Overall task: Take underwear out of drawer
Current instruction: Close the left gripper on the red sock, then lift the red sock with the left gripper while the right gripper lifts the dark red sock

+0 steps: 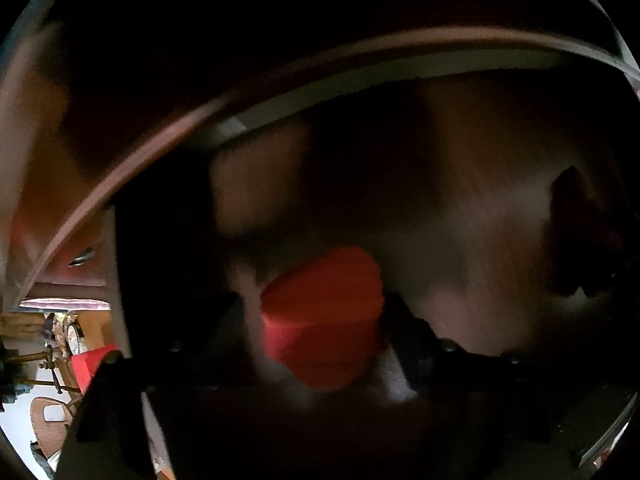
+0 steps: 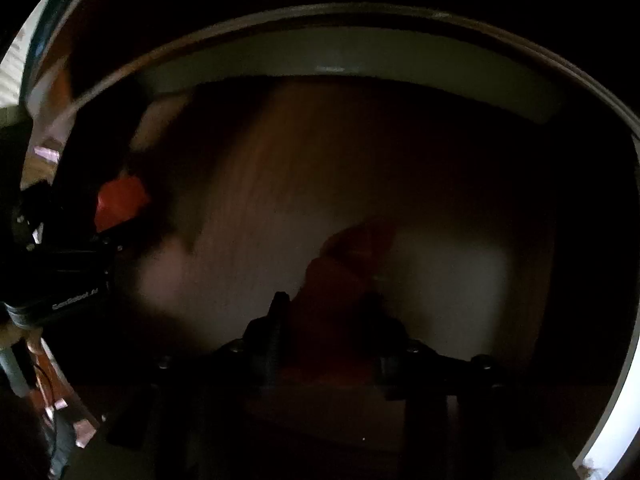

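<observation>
Left tongs (image 1: 314,308): nearest the lens, two black fingers pointing steeply down into the drawer, closed in on the red underwear (image 1: 324,280) so that the folded cloth fills nearly the whole gap between them; it reads as a pinch (a thin pale sliver at one finger leaves slight doubt).
Drawer (image 1: 360,80): the largest thing in view, pulled open, pale wall curving across the top, bare wooden floor (image 1: 480,200) beneath, dim and blurred.
Right tongs (image 2: 326,300): also aimed down into the drawer, well apart from the left pair, narrowed around a darker red piece (image 2: 352,248) that stands up between the fingers; it looks gripped, though this view is very dark.
Red underwear, location: inside the drawer, low against the floor, between the left fingers; the right wrist view shows the same bright fold at the tip of the left pair.
Darker red piece, relation: whether it is a separate garment or part of the same one, I cannot tell.
Step in hand: my judgement is the grasp itself, with nothing lifted clear of the drawer yet.
Next move: likely a straight lift, keeping both pinches firm and clearing the wall before swinging outward (loose folds could snag on the rim or slip).
</observation>
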A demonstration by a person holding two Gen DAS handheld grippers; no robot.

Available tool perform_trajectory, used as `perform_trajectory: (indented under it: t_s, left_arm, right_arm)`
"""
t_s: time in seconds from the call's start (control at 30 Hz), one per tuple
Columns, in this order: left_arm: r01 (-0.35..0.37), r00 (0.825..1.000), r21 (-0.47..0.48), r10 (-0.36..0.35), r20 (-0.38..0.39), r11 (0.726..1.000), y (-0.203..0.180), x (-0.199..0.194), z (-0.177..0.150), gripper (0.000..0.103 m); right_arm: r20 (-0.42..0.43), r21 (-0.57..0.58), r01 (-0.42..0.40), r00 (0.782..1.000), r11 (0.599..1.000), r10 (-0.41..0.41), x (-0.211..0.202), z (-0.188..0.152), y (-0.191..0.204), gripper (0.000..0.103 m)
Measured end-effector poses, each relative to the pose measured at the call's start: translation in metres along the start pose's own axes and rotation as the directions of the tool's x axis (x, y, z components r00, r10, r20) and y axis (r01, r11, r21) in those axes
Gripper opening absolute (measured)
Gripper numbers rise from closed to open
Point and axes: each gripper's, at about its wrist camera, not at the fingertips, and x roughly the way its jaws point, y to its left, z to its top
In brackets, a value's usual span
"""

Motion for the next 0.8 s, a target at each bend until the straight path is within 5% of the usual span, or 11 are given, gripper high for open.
perform_trajectory:
  t_s: [0.07,0.23,0.43,0.67,0.8]
  left_arm:
    - [0.079,0.997,-0.016,-0.078,0.015,0.997,0.000,-0.002,-0.001,0.041]
    - [0.281,0.951,-0.089,-0.265,0.157,0.956,0.009,-0.020,-0.011,0.035]
    - [0.397,0.883,-0.135,-0.338,0.327,0.908,0.016,-0.037,-0.032,0.034]
    - [0.347,0.872,-0.149,-0.260,0.414,0.926,-0.024,-0.057,-0.064,0.034]
    - [0.229,0.879,-0.171,-0.129,0.459,0.958,-0.040,-0.069,-0.069,0.034]
  right_arm:
    - [0.052,0.006,-0.005,0.999,1.000,0.005,-0.010,-0.007,-0.001,0.037]
    - [0.221,0.012,0.008,0.975,1.000,-0.010,-0.033,-0.027,0.007,0.037]
    - [0.404,0.048,0.039,0.913,0.998,-0.055,-0.057,-0.050,0.016,0.037]
    - [0.471,0.061,0.075,0.877,0.995,-0.095,-0.061,-0.051,0.015,0.037]
    - [0.512,0.090,0.063,0.853,0.994,-0.101,-0.062,-0.055,0.008,0.037]
